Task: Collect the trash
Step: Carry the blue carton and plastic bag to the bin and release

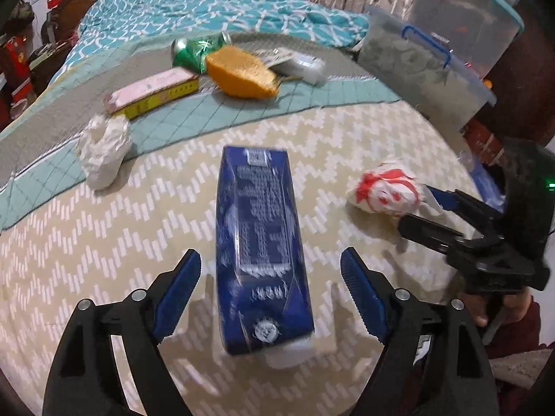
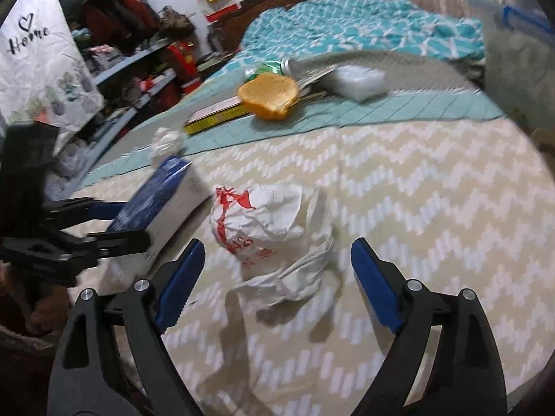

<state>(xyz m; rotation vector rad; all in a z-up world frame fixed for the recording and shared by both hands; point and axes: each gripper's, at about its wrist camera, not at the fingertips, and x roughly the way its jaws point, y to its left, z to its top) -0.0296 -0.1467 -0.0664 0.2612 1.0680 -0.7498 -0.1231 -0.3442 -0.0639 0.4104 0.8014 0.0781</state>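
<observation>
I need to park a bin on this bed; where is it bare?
Bare zigzag cover lies right of the crumpled bag, up to the teal blanket's edge. Crowded: the blanket, with sponge, flat box, can.

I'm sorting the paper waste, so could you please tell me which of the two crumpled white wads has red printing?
The crumpled wrapper between the right hand-held gripper's open jaws; the tissue wad by the teal blanket is plain white.

Blue carton lying flat on chevron bedspread, crumpled white-and-red plastic bag just beside it

Both wrist views close, angled down; share bed.
</observation>
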